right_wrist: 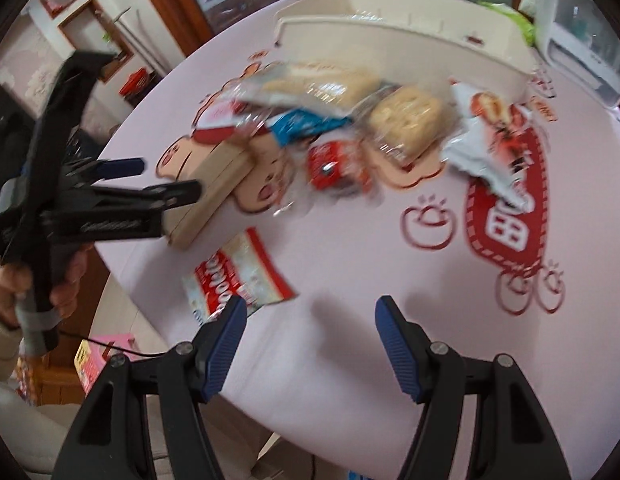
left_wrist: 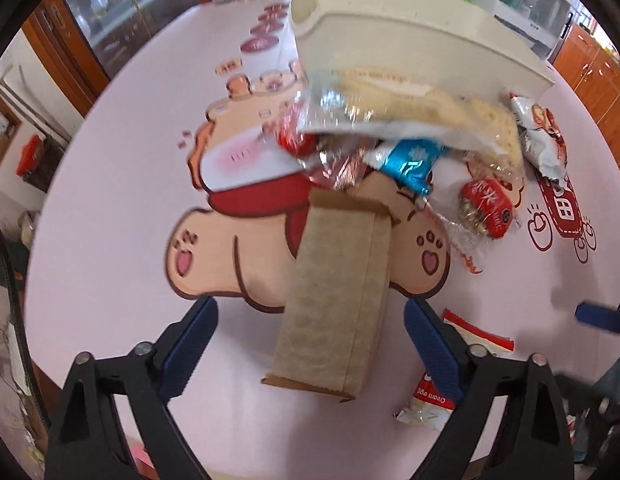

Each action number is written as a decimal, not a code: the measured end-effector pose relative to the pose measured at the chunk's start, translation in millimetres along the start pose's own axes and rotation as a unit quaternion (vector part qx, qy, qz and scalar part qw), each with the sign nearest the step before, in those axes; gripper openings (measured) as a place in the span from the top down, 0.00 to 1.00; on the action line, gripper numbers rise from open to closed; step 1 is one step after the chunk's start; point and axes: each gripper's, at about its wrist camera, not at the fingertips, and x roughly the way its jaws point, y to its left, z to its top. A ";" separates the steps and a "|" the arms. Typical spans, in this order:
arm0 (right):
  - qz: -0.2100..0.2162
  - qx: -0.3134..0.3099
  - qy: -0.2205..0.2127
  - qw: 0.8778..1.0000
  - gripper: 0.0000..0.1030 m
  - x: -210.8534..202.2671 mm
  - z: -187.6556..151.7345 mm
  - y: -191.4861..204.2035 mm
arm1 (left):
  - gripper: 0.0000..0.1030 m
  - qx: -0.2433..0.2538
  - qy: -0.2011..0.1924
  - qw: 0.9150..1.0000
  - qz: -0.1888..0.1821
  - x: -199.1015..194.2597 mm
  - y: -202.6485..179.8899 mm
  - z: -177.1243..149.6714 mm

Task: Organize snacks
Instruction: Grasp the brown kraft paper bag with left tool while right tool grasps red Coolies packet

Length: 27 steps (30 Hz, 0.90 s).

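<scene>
A brown cardboard box point(left_wrist: 338, 296) lies on the pink table between the wide-open fingers of my left gripper point(left_wrist: 310, 344); the pads stand apart from its sides. It also shows in the right wrist view point(right_wrist: 213, 184). Behind it lies a pile of snacks: clear packs of pale biscuits point(left_wrist: 422, 108), a blue wrapper point(left_wrist: 410, 160), a red round pack point(left_wrist: 488, 208), a white-red bag point(left_wrist: 544, 136). A white storage bin point(left_wrist: 410, 36) stands behind the pile. My right gripper point(right_wrist: 310, 340) is open and empty above the table, beside a red-white cookie packet point(right_wrist: 241, 272).
The pink tablecloth point(left_wrist: 109, 168) carries cartoon bear and red prints. The left gripper point(right_wrist: 149, 184) and the hand holding it show at the left of the right wrist view. Cabinets, jars and a white appliance point(right_wrist: 582, 40) stand beyond the table's far edge.
</scene>
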 end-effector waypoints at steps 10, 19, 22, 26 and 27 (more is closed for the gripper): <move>0.081 -0.036 0.066 0.994 0.35 32.0 -11.0 30.4 | 0.46 -0.010 0.016 1.000 -0.010 19.5 9.4 -12.7; 0.091 -0.052 0.085 0.991 0.35 59.0 9.3 61.1 | 0.47 -0.074 0.033 0.997 0.011 10.3 59.4 -40.4; 0.075 -0.046 0.080 0.993 0.34 66.3 24.1 70.1 | 0.46 -0.093 0.036 0.995 0.009 9.0 72.8 -49.1; 0.041 -0.071 0.075 0.994 0.31 76.0 36.4 92.3 | 0.46 -0.115 0.035 0.993 0.006 10.0 90.0 -59.4; 0.028 -0.083 0.073 0.993 0.30 78.6 38.3 99.9 | 0.46 -0.118 0.035 0.992 0.007 8.4 89.1 -57.2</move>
